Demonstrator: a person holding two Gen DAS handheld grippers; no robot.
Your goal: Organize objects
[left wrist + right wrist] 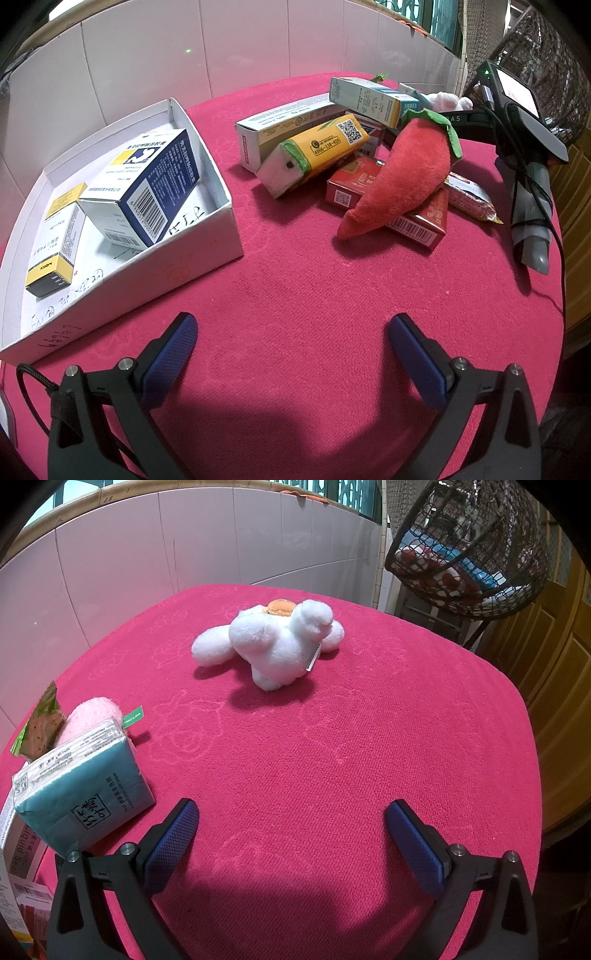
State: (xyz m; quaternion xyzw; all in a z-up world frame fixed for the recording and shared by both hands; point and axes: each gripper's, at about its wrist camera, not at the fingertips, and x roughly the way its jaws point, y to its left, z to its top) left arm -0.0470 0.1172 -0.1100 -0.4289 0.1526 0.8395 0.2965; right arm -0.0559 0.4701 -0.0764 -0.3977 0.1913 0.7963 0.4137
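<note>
- You're holding the left gripper (291, 354) released, fingers wide over bare red cloth (295, 280), grasping nothing.
- Ahead-left of those fingers the white tray (207, 236) is already collecting medicine boxes (147, 184); ahead-right, the plush chili (399, 177) is lying atop the unsorted pile.
- Your right gripper (291, 838) is hanging released too, the white plush (273, 642) lying well ahead of it and the tissue pack (81, 794) just beside its left finger.

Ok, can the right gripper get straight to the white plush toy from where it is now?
Probably yes. The right gripper is open, and only bare red cloth lies between it and the white plush toy. The teal tissue pack sits off to the side, out of that path.
</note>
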